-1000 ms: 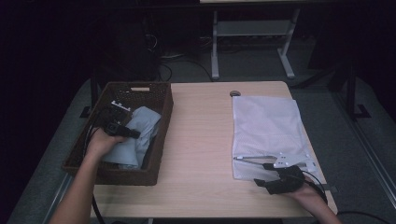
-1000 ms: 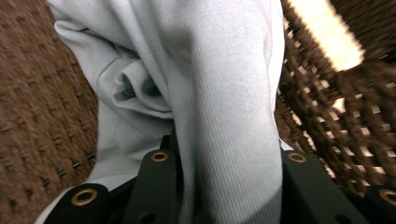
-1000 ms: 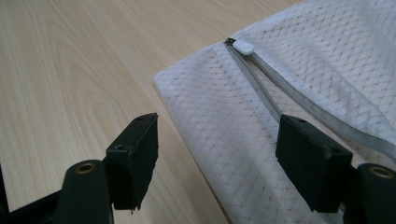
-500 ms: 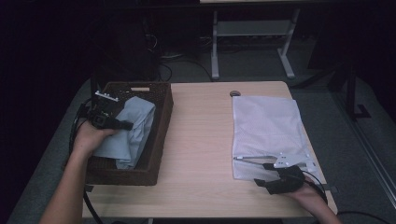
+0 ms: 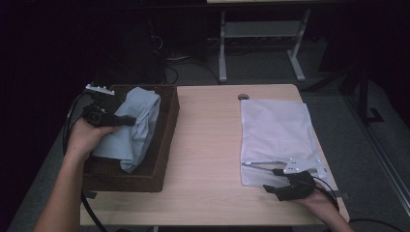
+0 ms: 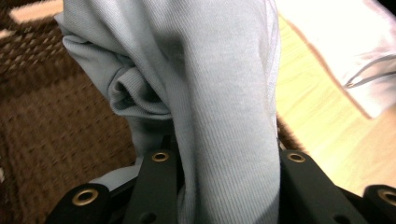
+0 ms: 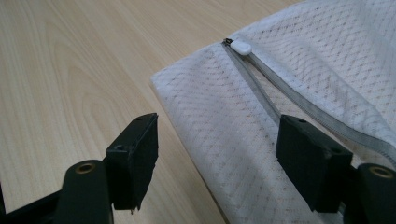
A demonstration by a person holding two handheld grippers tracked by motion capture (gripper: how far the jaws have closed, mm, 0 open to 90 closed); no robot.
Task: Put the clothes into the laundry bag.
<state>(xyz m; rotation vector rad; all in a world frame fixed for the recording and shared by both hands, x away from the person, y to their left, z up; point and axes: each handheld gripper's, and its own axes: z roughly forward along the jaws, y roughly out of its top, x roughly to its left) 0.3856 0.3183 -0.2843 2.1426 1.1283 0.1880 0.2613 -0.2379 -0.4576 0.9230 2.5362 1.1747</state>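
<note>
A pale blue-grey garment [image 5: 134, 126] hangs bunched from my left gripper [image 5: 126, 120] above the dark wicker basket [image 5: 166, 140] at the table's left. In the left gripper view the ribbed cloth [image 6: 224, 93] runs between the two black jaws, which are shut on it. A white mesh laundry bag [image 5: 276, 135] lies flat at the table's right, its grey zipper [image 7: 261, 91] and white pull [image 7: 241, 46] near the front corner. My right gripper [image 5: 275, 180] rests at that front edge, open, jaws apart over the bag's corner [image 7: 215, 140] with nothing pinched.
Bare light wood tabletop [image 5: 208, 145] lies between basket and bag. A small round dark spot [image 5: 242, 96] sits at the table's far edge. A metal stand [image 5: 261, 43] and cables [image 5: 169, 67] occupy the dark floor beyond.
My left hand has risen and drawn left, lifting the garment up out of the basket so it now hangs over the rim. The right hand and the bag have kept still.
</note>
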